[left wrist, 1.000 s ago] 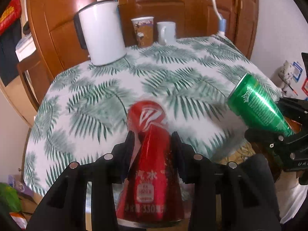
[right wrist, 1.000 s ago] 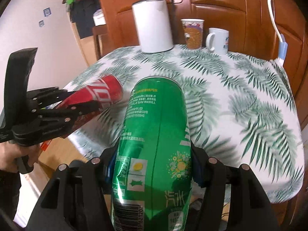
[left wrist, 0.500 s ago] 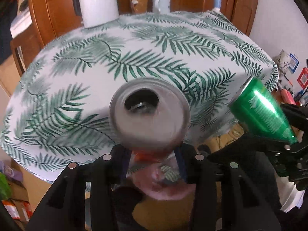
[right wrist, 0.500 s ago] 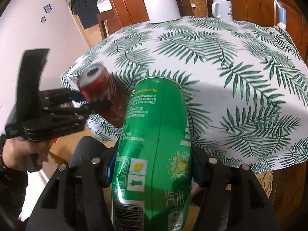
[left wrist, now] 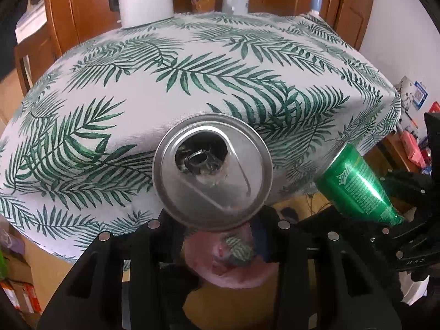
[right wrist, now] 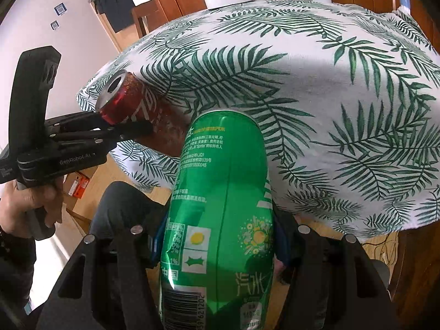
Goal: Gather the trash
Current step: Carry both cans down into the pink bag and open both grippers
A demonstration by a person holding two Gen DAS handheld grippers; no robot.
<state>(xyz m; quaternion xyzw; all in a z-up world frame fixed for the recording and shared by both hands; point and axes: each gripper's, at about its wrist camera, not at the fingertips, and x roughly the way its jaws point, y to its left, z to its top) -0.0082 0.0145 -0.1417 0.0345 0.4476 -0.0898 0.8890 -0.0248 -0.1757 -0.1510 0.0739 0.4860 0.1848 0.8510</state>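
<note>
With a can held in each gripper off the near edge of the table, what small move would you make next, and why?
Probably carry both cans down and away toward a bin, which isn't in view. The left gripper is shut on the red can and the right gripper on the green can, both lifted clear of the leaf-print tablecloth.

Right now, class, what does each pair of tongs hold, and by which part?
Left tongs grip the red cola can around its body; right tongs grip the green Sprite can around its lower body.
</note>
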